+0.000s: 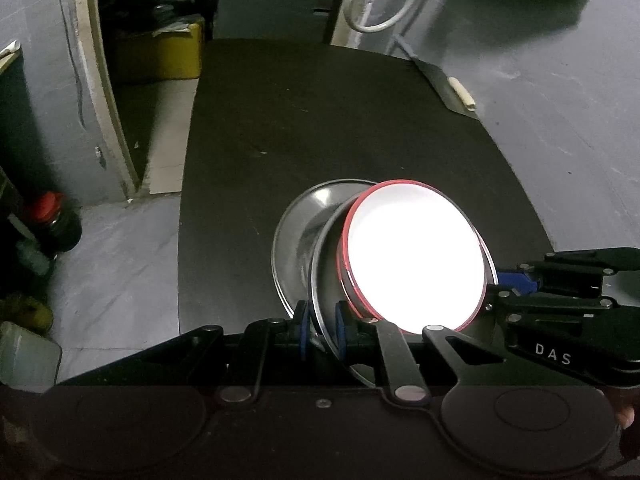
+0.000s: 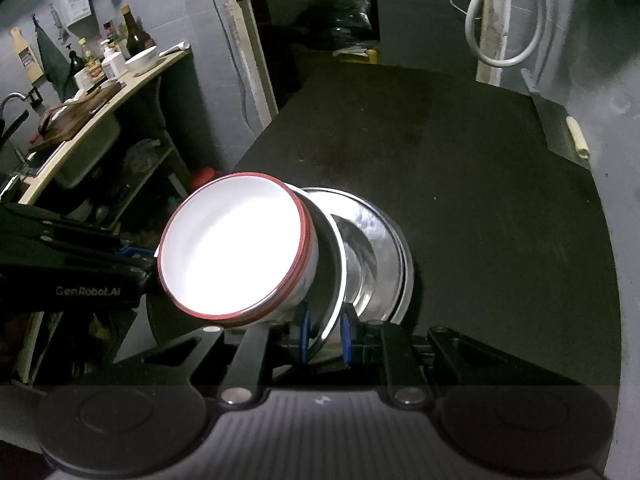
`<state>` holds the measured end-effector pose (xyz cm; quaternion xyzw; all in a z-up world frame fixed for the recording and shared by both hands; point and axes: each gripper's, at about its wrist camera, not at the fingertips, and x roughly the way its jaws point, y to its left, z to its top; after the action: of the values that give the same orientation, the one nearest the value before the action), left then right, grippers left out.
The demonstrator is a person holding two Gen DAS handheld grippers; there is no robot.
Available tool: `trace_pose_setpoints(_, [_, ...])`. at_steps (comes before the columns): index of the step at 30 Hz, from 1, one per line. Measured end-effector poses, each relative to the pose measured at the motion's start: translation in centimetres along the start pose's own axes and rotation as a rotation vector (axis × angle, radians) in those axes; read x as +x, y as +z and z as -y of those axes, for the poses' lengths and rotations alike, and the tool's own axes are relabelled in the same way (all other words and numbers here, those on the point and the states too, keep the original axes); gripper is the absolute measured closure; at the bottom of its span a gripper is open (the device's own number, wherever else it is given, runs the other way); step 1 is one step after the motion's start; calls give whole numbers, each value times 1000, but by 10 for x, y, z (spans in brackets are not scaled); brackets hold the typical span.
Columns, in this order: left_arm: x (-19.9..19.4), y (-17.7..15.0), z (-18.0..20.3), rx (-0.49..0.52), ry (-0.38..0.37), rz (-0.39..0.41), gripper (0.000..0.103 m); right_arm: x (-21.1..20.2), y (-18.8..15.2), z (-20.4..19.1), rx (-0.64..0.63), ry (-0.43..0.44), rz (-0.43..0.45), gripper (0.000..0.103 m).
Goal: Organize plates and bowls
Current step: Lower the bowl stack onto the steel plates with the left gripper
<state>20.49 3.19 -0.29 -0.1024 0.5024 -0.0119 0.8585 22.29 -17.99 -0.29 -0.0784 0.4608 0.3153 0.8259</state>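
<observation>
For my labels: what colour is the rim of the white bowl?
Red, on the white bowl; clearest in the right wrist view.

A dark matte desk (image 1: 320, 128) carries a steel plate (image 1: 298, 236) near its front edge, towards the left side.

2 grippers (image 1: 322, 326) (image 2: 326, 334), both clamped
</observation>
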Motion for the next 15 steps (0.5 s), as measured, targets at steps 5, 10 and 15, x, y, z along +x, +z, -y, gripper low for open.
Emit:
trace_pose_setpoints(5, [11, 10, -2, -23, 28, -14, 90, 15, 14, 11, -14, 24, -8, 85])
trace_pose_setpoints(10, [22, 22, -1, -31, 47, -32, 90, 28, 22, 25, 5, 46, -14, 85])
trace_pose_setpoints(15, [29, 31, 3, -28, 66, -39, 91, 37, 24, 37, 28, 61, -17, 85])
